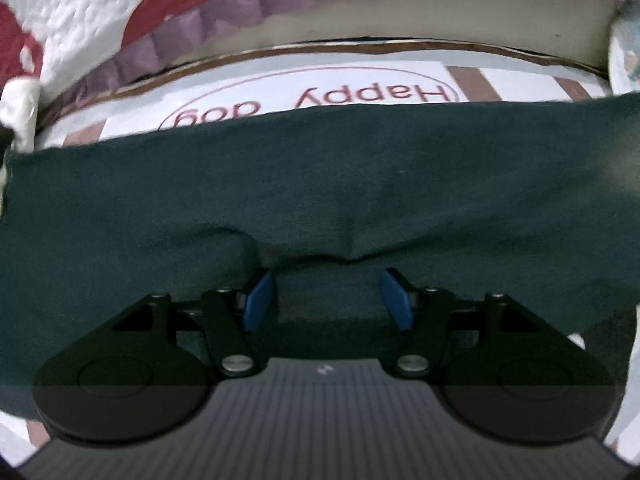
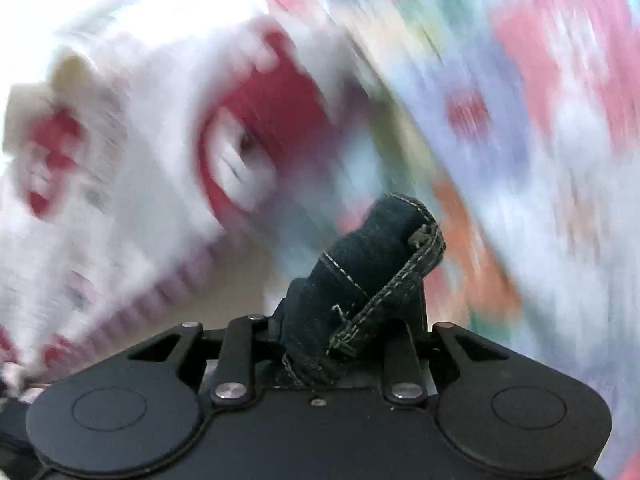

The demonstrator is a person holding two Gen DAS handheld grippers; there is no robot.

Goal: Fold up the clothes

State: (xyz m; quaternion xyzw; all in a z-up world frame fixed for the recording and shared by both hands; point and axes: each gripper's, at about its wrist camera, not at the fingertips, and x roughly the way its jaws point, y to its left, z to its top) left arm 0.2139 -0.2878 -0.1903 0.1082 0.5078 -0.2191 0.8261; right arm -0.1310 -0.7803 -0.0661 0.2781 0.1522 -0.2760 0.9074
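A dark green garment [image 1: 320, 184] lies spread flat across the left wrist view, its near edge folded over just ahead of the blue pads [image 1: 260, 300]. My left gripper [image 1: 327, 300] stands open low over that cloth, with only fabric lying under the gap. In the right wrist view my right gripper [image 2: 352, 312] is shut on a bunched hem of the dark garment [image 2: 372, 280] with light stitching, which sticks up between the fingers and hides the pads. The background there is streaked with motion blur.
Under the garment lies a pale sheet printed "Happy dog" [image 1: 320, 92]. Behind it are a purple-edged mattress side [image 1: 400, 12] and a white and red quilt [image 1: 80, 20]. In the right view a blurred white-red quilt [image 2: 140, 140] and a multicoloured cloth [image 2: 520, 120] fill the background.
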